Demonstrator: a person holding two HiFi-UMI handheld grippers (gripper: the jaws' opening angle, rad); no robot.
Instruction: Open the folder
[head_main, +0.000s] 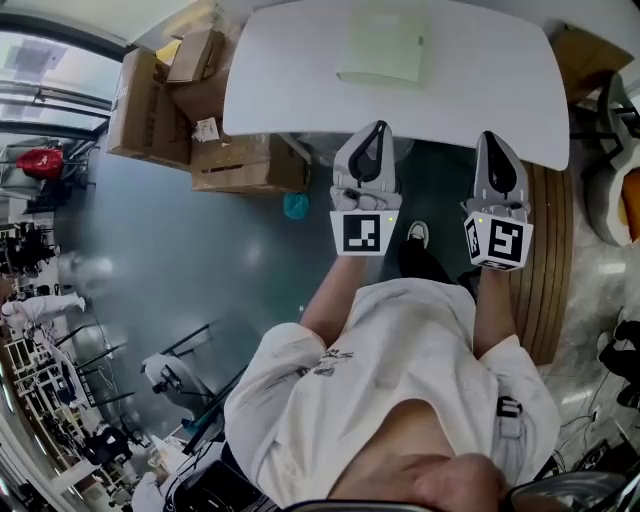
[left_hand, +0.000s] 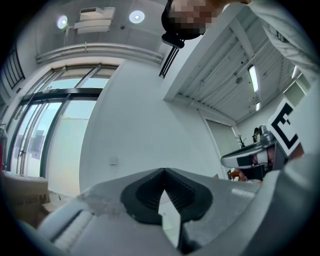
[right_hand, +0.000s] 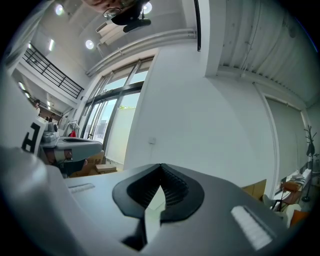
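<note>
A pale green folder (head_main: 381, 47) lies flat and closed at the far side of the white table (head_main: 300, 100). Both grippers are held side by side at the table's near edge, well short of the folder, pointing toward it. My left gripper (head_main: 378, 126) is shut with nothing in it; in the left gripper view its jaws (left_hand: 164, 171) meet in front of a bare white wall. My right gripper (head_main: 493, 136) is also shut and empty, with its black pads (right_hand: 172, 187) pressed together. Neither gripper view shows the folder.
Cardboard boxes (head_main: 200, 120) are stacked on the floor left of the table. A round wooden slatted piece (head_main: 548, 260) and a chair (head_main: 610, 190) stand to the right. A small teal object (head_main: 296, 206) lies on the grey floor under the table edge.
</note>
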